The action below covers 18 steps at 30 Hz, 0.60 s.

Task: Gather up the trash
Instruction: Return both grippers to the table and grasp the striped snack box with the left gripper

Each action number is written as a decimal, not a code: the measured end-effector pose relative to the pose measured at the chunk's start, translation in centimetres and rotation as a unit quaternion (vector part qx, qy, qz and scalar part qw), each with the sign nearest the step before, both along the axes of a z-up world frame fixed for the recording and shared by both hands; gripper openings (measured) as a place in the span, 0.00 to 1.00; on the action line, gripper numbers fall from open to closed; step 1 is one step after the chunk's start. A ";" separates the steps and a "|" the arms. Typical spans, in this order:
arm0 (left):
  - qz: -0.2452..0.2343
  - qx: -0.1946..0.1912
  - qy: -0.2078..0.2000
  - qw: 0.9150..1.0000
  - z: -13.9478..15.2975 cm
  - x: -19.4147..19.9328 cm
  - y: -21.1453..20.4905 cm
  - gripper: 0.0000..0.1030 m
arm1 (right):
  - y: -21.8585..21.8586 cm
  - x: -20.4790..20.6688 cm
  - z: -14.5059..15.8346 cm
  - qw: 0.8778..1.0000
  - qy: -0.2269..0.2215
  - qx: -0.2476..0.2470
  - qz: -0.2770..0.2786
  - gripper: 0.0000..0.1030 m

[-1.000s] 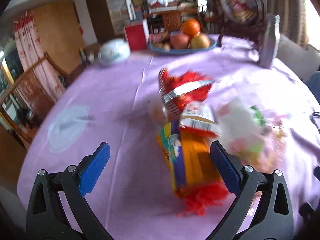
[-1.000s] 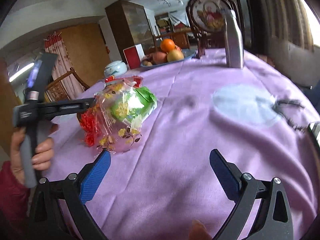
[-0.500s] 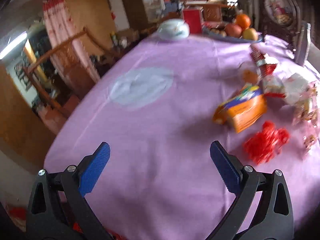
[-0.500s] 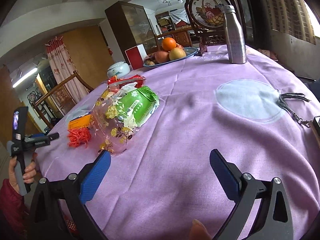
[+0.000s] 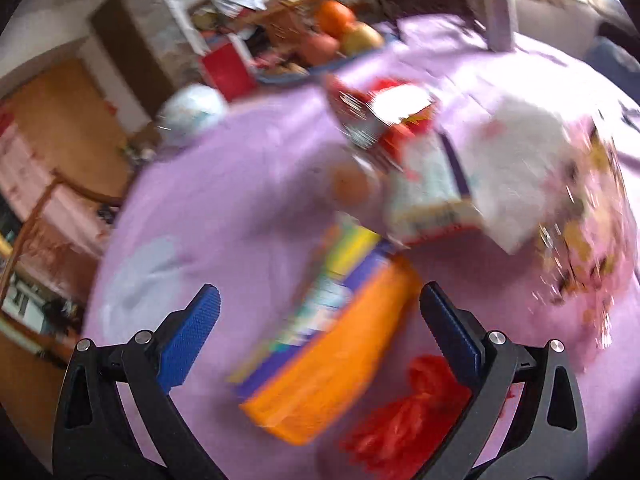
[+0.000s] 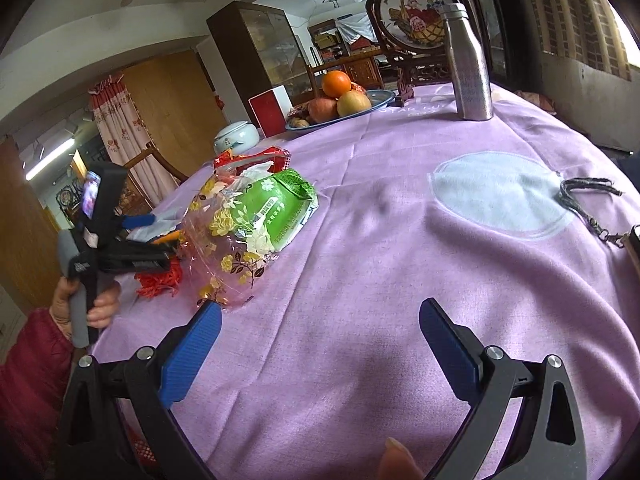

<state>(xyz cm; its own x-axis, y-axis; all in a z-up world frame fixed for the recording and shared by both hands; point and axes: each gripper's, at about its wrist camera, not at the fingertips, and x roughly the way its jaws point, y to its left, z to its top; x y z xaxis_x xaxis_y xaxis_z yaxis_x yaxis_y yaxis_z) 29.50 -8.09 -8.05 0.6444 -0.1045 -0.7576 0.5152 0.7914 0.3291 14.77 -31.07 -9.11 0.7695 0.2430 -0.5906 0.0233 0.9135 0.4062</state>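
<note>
Left hand-held gripper agape, straddling orange packet.

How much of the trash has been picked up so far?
None, it seems. The left hand-held gripper is open just over the orange packet, gripping nothing. The red wrapper, flowered bag and the right hand-held gripper, open and empty, all wait.

One metal bottle and one fruit plate stand on the table. One orange tops the fruit. One green packet lies apart.
</note>
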 end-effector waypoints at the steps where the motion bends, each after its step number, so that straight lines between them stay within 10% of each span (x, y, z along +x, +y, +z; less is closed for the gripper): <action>1: -0.003 0.007 0.007 1.000 -0.3 0.0 -0.2 0.93 | 0.0 0.0 0.0 1.000 0.000 0.002 0.002 0.94; 8: 0.112 -0.068 0.003 0.991 0.7 0.9 5.4 0.45 | 0.2 -0.2 0.0 1.000 -0.008 -0.004 -0.001 0.94; 13: 0.157 -0.124 0.025 0.979 1.0 2.0 8.4 0.48 | 0.7 -0.2 0.1 1.000 -0.005 -0.023 -0.001 0.94; 18: 0.154 -0.074 0.023 0.985 0.3 2.4 6.6 0.84 | 1.8 -0.1 0.6 0.998 -0.001 -0.069 -0.001 0.94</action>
<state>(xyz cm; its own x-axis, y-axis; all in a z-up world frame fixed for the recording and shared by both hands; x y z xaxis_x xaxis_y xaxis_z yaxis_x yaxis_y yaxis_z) 31.91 -1.44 -7.72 0.6280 -0.0206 -0.7779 0.2555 0.9497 0.1811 14.68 -29.22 -8.55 0.7715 0.1568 -0.6166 0.0253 0.9608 0.2761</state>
